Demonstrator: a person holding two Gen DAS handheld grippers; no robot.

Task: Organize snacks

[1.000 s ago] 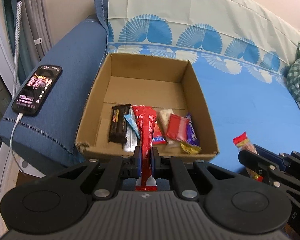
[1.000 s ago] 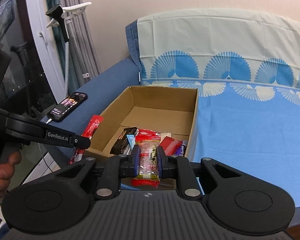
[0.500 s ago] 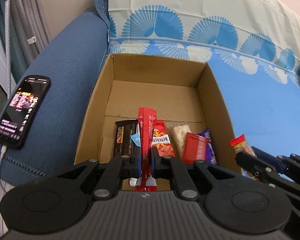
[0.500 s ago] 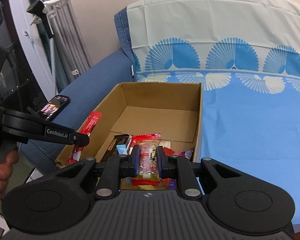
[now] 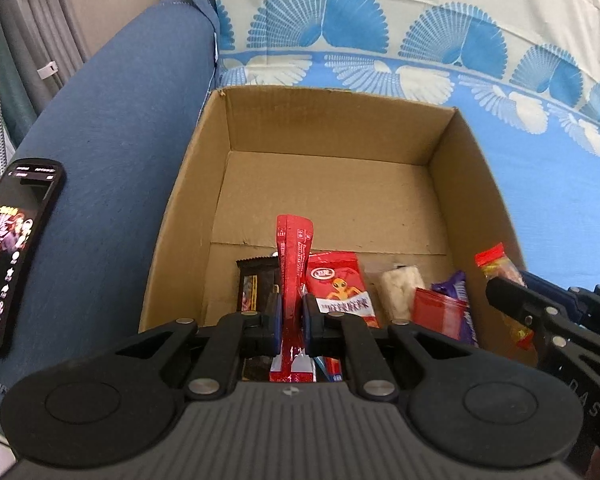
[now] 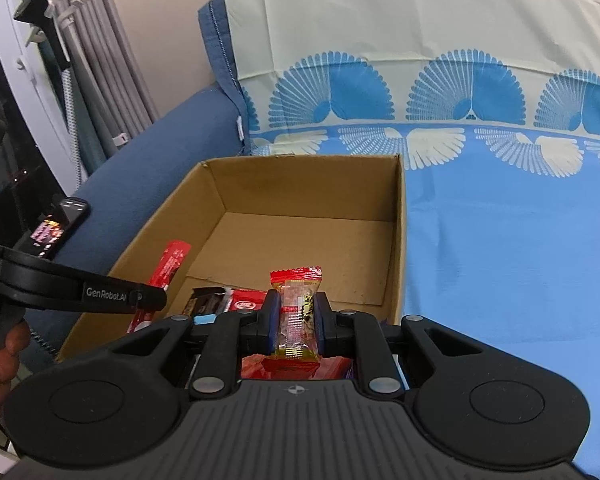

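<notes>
On the sofa armrest at the far left a lit phone (image 5: 10, 248) is lying clear of the work, and beside it the open cardboard box (image 5: 180, 216) is sitting on the blue patterned cover (image 5: 560, 200). The left gripper (image 5: 291, 312) is hanging over the box's near end, its jaws pinching a long red stick sachet (image 5: 294, 256) near the lower part, so the upper length is standing free above the pads. It looks light, thin and floppy, with slick film; a grip near the middle should be keeping it from drooping. To its right a red alien-print packet (image 5: 338, 280) and other snacks are lying on the box floor. The right gripper (image 6: 296, 324) is clamping a small clear candy pack with red ends (image 6: 296, 312) across its width; it looks crushable, so gentle pressure suits it.
</notes>
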